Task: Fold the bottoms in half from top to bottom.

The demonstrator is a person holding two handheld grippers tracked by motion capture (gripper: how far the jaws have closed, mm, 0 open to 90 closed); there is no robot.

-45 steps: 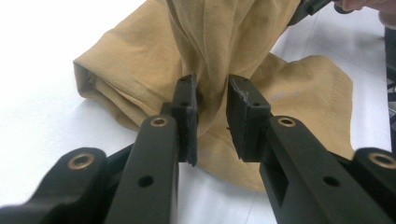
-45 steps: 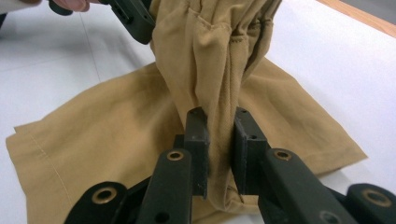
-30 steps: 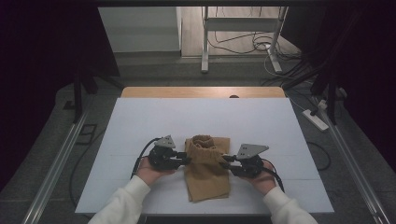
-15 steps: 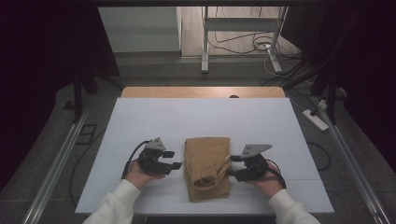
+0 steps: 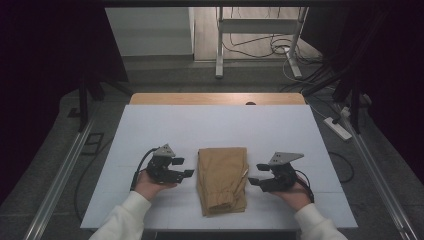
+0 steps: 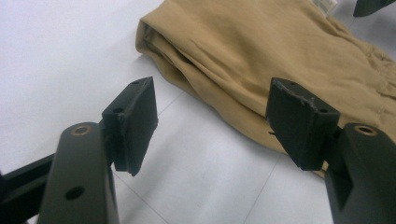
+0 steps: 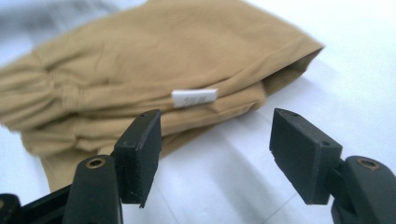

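My left gripper (image 5: 186,167) sits on the white table (image 5: 150,130), jaws spread wide with nothing between them; they have just been opening. In the left gripper view both black pads (image 6: 135,121) stand clear of the cloth, bare table showing in the gap, and the near folded edge of the tan garment (image 6: 261,60) lies just beyond the tips.

My right gripper (image 5: 256,174) is in the same condition: jaws wide apart, just opened, holding nothing. In the right gripper view its pads (image 7: 140,154) frame bare table, with the garment (image 7: 154,79) just ahead of them. A small white label (image 7: 194,97) sits on the fold facing this gripper, and a gathered band of cloth bunches at the left of that view.

From the high view, the tan garment (image 5: 222,177) lies folded into a rough rectangle between my two grippers, flat on the table, long side running away from me. Each gripper points inward at it from its own side, near but apart from it. Grey three-cornered plates top both grippers; cables trail back toward my white sleeves (image 5: 125,220).
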